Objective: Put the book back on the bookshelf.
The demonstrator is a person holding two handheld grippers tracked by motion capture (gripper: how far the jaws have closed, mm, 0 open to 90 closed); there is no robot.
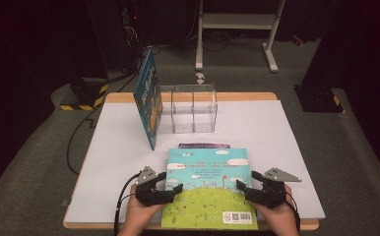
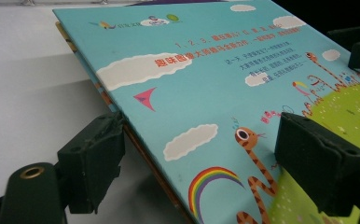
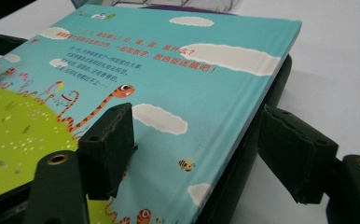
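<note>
A picture book [image 1: 210, 182] with a blue sky and a green hill on its cover lies flat at the table's front edge. My left gripper [image 1: 172, 181] straddles its left edge. In the left gripper view the book [image 2: 206, 74] runs between the jaws of the left gripper [image 2: 201, 158], one pad over the cover and one outside the edge, with gaps showing. My right gripper [image 1: 245, 179] straddles the right edge. In the right gripper view the jaws of the right gripper [image 3: 197, 140] stand apart around the spine of the book [image 3: 169, 60], not pressing.
A dark book [image 1: 205, 145] lies under the picture book, with its far edge poking out. A blue book [image 1: 148, 98] stands tilted against a clear plastic organiser [image 1: 190, 108] at the back of the white table [image 1: 286, 137]. A white stand [image 1: 237, 22] is on the floor beyond.
</note>
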